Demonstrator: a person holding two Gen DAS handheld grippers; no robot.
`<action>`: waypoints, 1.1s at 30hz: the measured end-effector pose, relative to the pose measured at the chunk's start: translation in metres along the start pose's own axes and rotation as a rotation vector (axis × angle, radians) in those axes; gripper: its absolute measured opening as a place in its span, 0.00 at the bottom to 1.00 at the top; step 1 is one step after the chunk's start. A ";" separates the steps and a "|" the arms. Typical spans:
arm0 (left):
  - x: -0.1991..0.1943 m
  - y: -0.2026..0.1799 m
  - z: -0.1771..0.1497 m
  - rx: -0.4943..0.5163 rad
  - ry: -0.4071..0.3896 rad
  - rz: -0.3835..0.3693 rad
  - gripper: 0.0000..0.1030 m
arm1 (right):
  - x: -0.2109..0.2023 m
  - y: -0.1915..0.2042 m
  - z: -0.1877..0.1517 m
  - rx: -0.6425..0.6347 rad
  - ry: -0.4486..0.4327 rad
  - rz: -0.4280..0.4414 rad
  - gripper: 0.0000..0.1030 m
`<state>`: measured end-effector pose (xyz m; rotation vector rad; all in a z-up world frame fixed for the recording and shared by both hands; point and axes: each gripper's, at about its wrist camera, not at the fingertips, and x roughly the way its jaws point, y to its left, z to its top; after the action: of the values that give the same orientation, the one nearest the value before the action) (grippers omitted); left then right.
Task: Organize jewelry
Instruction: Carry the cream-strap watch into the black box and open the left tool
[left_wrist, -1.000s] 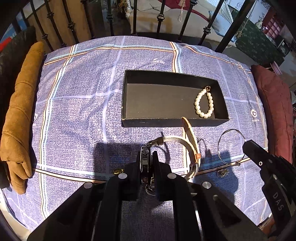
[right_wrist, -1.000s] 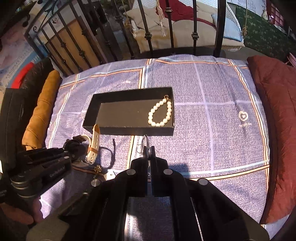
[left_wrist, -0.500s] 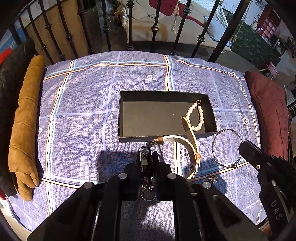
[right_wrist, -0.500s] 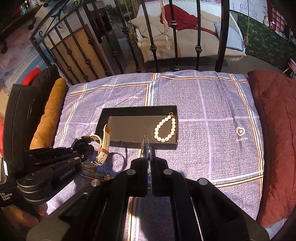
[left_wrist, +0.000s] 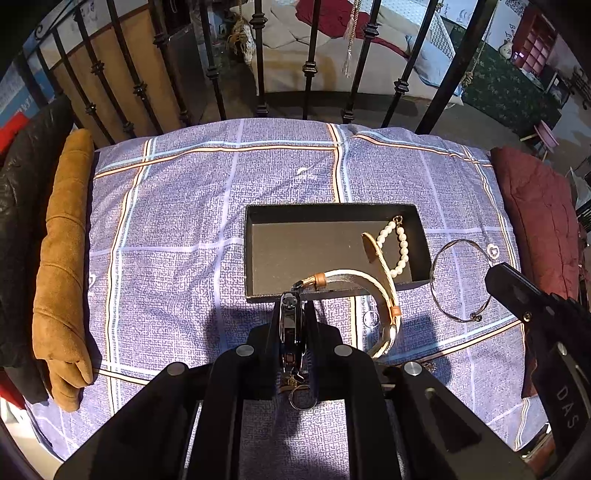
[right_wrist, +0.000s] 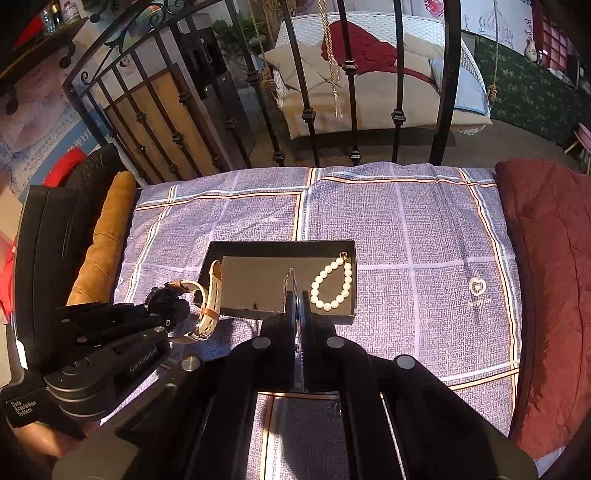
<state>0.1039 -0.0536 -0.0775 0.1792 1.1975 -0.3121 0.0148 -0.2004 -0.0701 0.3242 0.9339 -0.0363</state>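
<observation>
A black open box (left_wrist: 255, 258) (right_wrist: 255, 310) lies on the checked purple bedcover, with a pearl bracelet (left_wrist: 402, 251) (right_wrist: 334, 282) in its right end. My left gripper (left_wrist: 292, 314) (right_wrist: 168, 295) is shut on a watch (left_wrist: 290, 332) whose cream strap (left_wrist: 384, 284) (right_wrist: 212, 295) curls up in front of the box. My right gripper (right_wrist: 295, 295) (left_wrist: 496, 275) is shut on a thin silver bangle (left_wrist: 448, 280) (right_wrist: 289, 280) and holds it above the bed, right of the box's front corner.
A tan cushion (left_wrist: 62, 258) lies along the left edge of the bed and a dark red cushion (left_wrist: 539, 218) along the right. Black iron bars (left_wrist: 310, 66) stand behind the bed. A small ring (left_wrist: 370, 318) lies on the cover near the box.
Both grippers have risen and drawn back from the bed, so the box looks smaller. The watch and the bangle have lifted with them.
</observation>
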 end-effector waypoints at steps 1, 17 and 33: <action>-0.001 0.000 0.001 0.003 -0.001 0.002 0.10 | 0.000 0.000 0.002 0.000 -0.004 0.001 0.03; -0.003 -0.003 0.024 0.013 -0.024 0.009 0.10 | 0.014 -0.001 0.021 0.001 -0.010 0.005 0.03; 0.036 -0.013 0.054 0.039 0.005 0.007 0.10 | 0.058 -0.005 0.040 -0.019 0.024 -0.022 0.03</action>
<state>0.1594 -0.0868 -0.0912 0.2180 1.1966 -0.3293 0.0797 -0.2108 -0.0958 0.2976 0.9607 -0.0437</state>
